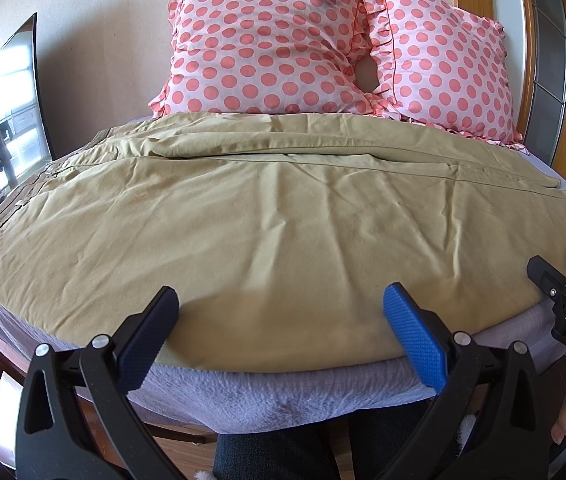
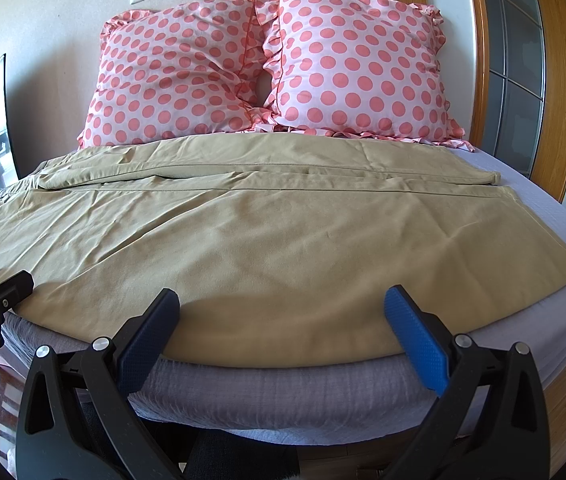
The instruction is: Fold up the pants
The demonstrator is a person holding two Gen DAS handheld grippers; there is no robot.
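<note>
i see khaki cotton pants (image 2: 267, 240) flat across grey bed sheet (image 2: 283, 396), near hem at edge. left gripper (image 1: 281, 312), right gripper (image 2: 281, 312) both spread, holding nothing. risk: pinching sheet with hem; uneven lift skews fold.

Bright daylight throughout, strongest from the left, where a dark screen (image 1: 7, 120) reflects a blown-out white window. Soft, short shadows under the left tongs (image 1: 281, 320) and right tongs (image 2: 281, 320) on the tan pants (image 1: 263, 220). Even light on the dotted pillows (image 2: 267, 68), colours clear. Heavy fisheye bending: bed (image 2: 283, 392) edge bowed into an arc, door frame (image 2: 483, 60) curved, black vignette in the corners. Sharp at centre, slightly soft toward the rim.
</note>
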